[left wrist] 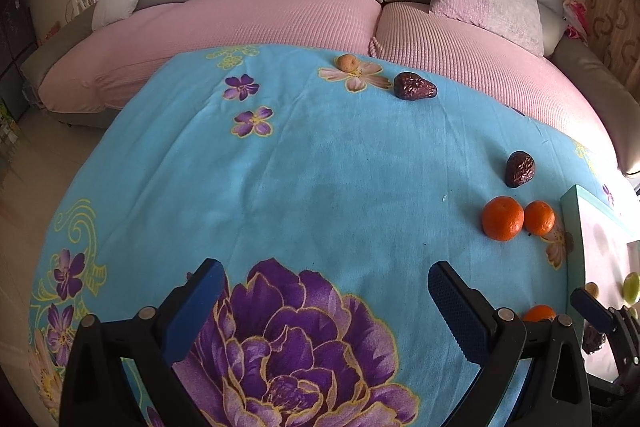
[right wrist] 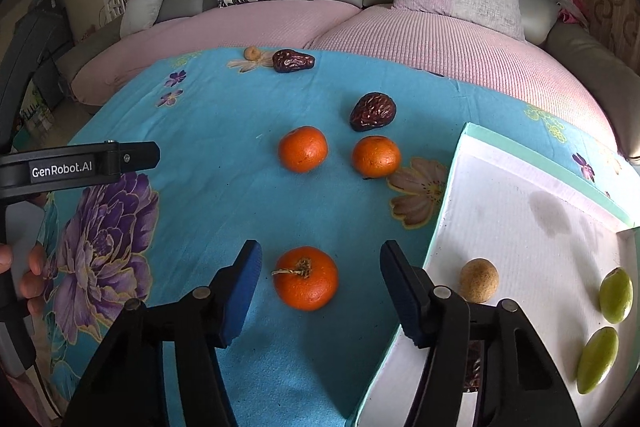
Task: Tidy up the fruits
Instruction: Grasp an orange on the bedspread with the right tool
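Right wrist view: the tray (right wrist: 520,187) holds perhaps four fruits; six lie outside it. Right tongs (right wrist: 318,279) released around the nearest orange (right wrist: 306,277), left tongs (left wrist: 324,311) released.

Fuzzy matt cloth blanket (right wrist: 224,115); dimpled, faintly glossy oranges (right wrist: 306,278); wrinkled shiny dates (right wrist: 373,111).

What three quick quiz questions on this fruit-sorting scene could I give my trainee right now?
1. True or false: the right gripper is shut on an orange.
2. How many oranges lie on the blue cloth in the right wrist view?
3. Which fruits already sit in the white tray: A) two green fruits and a round tan fruit, or B) two oranges?

Key
1. False: it is open, with the nearest orange between its fingers.
2. Three.
3. A.
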Demonstrator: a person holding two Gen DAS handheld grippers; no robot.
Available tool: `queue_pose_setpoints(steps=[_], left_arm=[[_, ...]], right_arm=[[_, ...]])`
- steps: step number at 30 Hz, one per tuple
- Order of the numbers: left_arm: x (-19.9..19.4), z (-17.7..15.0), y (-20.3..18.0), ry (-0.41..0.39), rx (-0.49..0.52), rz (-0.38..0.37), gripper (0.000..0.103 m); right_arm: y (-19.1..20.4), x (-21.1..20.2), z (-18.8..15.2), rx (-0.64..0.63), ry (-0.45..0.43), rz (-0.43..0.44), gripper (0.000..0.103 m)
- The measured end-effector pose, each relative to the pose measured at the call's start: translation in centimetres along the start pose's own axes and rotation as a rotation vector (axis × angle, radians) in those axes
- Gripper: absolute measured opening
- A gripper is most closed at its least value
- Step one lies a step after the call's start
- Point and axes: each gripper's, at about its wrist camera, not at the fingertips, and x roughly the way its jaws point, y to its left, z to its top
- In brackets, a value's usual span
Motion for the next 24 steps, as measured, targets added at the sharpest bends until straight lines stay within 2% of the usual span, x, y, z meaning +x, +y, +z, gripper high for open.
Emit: queue_pose_setpoints(steps=[8, 13, 14, 24], left_arm=[[0.3, 0.0, -0.3, 0.009, 0.008, -0.008, 0.103], [0.4, -0.1, -0.5, 0.01, 0.013, -0.005, 0.103], [0.4, -0.1, -0.6, 0.01, 0.015, -0.003, 0.103], [0.8, -0.3, -1.6, 0.016, 0.036, 0.003, 0.103]], right_arm=[[0.2, 1.3, -0.3, -0.008, 0.044, -0.018, 0.051], [0.2, 1.3, -0.3, -0.009, 0.045, 0.005, 0.043], [0.2, 1.3, -0.3, -0.01, 0.044, 0.016, 0.038], [-0.2, 0.2, -0.3, 0.015, 0.011, 0.038, 0.037]])
